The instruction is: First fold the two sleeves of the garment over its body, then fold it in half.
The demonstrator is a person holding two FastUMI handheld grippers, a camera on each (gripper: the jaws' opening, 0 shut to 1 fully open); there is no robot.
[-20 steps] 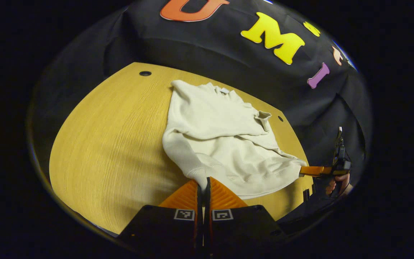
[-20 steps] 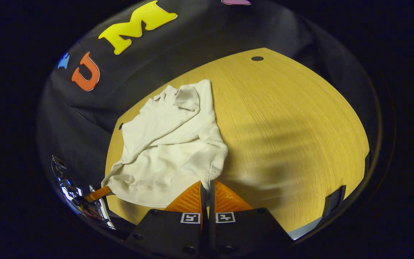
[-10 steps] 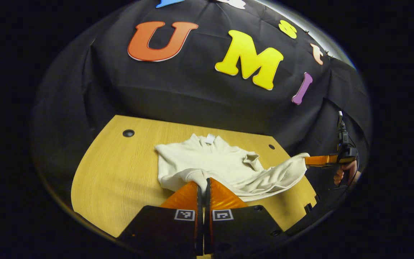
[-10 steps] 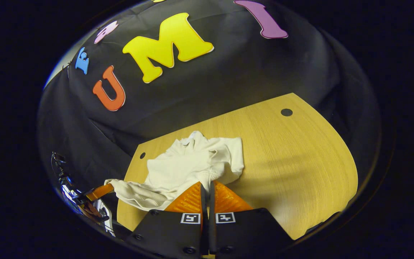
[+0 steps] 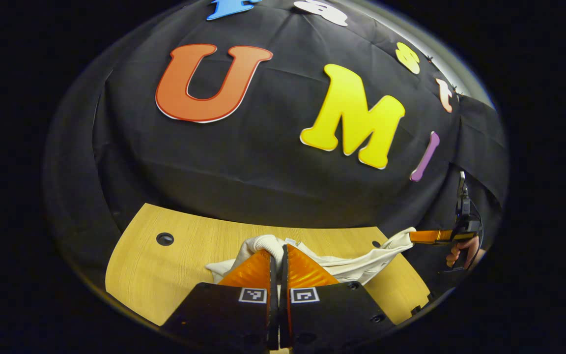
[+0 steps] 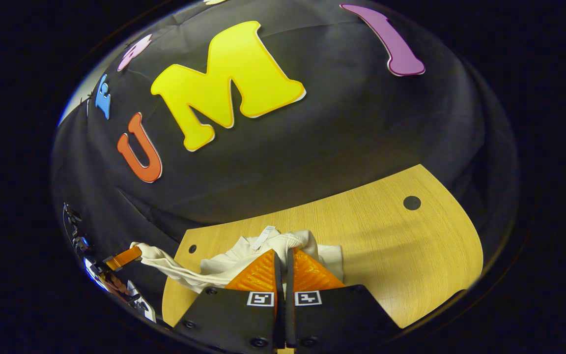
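Note:
A cream sweatshirt (image 5: 361, 265) lies on the wooden table (image 5: 184, 246), its lower hem lifted off the top and stretched between the two grippers. At the bottom of the left gripper view, my left gripper (image 5: 278, 251) is shut on a ribbed hem corner. It appears again at the left of the right gripper view (image 6: 135, 251), pulling the cloth taut. My right gripper (image 6: 283, 253) is shut on the other hem corner, just short of the sweatshirt's (image 6: 219, 265) collar label (image 6: 262, 237). Farther off in the left gripper view, the right gripper (image 5: 413, 236) is held by a hand (image 5: 462, 248).
The table (image 6: 386, 255) has a round cable hole (image 6: 411, 202) near its far right corner and another hole (image 5: 165, 239) at the far left. The black cloth wall stands directly behind the table's back edge. Bare wood lies on either side of the garment.
Both grippers have carried the hem up and forward from the near edge toward the collar. The garment's body has doubled over, and the wall now looms closer.

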